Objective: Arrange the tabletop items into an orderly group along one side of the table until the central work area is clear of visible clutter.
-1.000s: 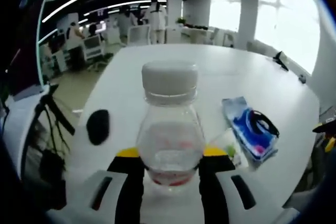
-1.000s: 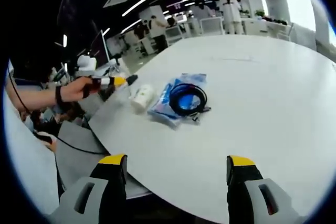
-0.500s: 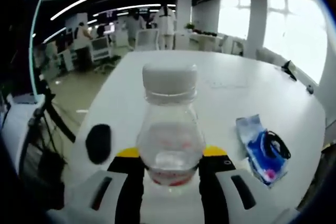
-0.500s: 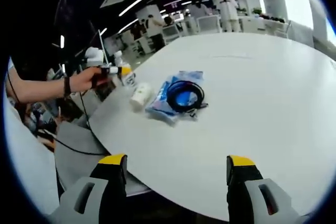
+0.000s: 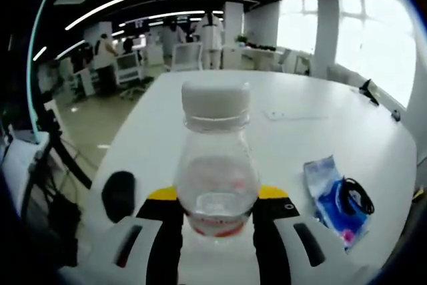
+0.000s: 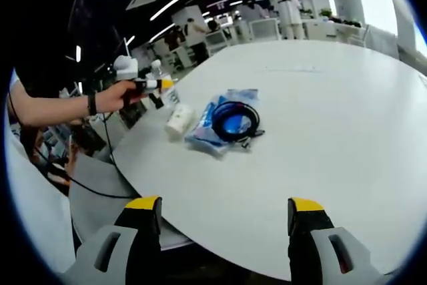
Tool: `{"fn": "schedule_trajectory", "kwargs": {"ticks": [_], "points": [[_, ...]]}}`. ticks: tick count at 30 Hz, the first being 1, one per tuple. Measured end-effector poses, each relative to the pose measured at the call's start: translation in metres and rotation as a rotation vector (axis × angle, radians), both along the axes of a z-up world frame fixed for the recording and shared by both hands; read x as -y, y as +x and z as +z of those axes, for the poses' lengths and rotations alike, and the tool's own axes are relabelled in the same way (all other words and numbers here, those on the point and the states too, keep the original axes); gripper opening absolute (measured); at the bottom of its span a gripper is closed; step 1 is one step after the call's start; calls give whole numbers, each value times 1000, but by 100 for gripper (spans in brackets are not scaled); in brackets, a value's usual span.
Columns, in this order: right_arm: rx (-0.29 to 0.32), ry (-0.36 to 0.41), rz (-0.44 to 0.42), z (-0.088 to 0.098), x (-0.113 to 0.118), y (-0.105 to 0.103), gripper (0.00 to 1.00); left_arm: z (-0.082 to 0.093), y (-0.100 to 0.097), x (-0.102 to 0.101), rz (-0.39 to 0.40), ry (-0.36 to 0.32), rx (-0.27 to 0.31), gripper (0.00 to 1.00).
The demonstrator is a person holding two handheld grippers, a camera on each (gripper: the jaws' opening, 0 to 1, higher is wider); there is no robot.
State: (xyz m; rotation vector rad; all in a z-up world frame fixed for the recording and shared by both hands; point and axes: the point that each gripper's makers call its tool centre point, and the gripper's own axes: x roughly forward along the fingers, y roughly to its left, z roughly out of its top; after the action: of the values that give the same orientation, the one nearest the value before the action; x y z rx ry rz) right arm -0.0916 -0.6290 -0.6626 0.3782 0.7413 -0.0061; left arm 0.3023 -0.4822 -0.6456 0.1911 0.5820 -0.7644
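Cable (image 6: 235,122) on packet (image 6: 215,127) (roll (image 6: 179,120) perhaps touching)

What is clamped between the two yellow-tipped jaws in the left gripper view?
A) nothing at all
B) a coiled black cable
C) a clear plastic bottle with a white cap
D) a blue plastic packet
C: the left gripper has its jaws pressed against both sides of the clear plastic bottle with a white cap, while the blue plastic packet with the coiled black cable on it lies apart on the white table.

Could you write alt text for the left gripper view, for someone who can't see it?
The left gripper clamps a clear plastic bottle with a white cap above a white table. A blue packet with a black cable lies right, a black object left.
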Motion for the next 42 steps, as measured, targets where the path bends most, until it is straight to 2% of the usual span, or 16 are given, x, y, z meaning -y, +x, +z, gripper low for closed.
{"fn": "schedule_trajectory", "kwargs": {"ticks": [4,8,16,26,31,35,40,42], "points": [[-4,-7,14,2,-2,-2,79,-9,-7,-5,0,31,1,39],[-10,-16,14,4,1,-6,79,-20,-13,-17,36,43,-16,39],[-22,-24,9,6,5,-16,79,-24,-16,-20,59,37,28,39],[-19,-24,14,7,0,-18,78,-23,-17,-20,100,35,10,40],[-17,-28,25,7,-1,-18,78,-22,-19,-17,50,-9,-13,44],[-19,-28,20,6,-1,-20,78,-17,-18,-19,-18,2,10,46],[-24,-25,26,4,-5,-20,78,-11,-19,-15,-96,-43,-7,47],[-23,-22,27,4,-6,-19,78,-11,-21,-15,-123,-35,-6,47]]}}
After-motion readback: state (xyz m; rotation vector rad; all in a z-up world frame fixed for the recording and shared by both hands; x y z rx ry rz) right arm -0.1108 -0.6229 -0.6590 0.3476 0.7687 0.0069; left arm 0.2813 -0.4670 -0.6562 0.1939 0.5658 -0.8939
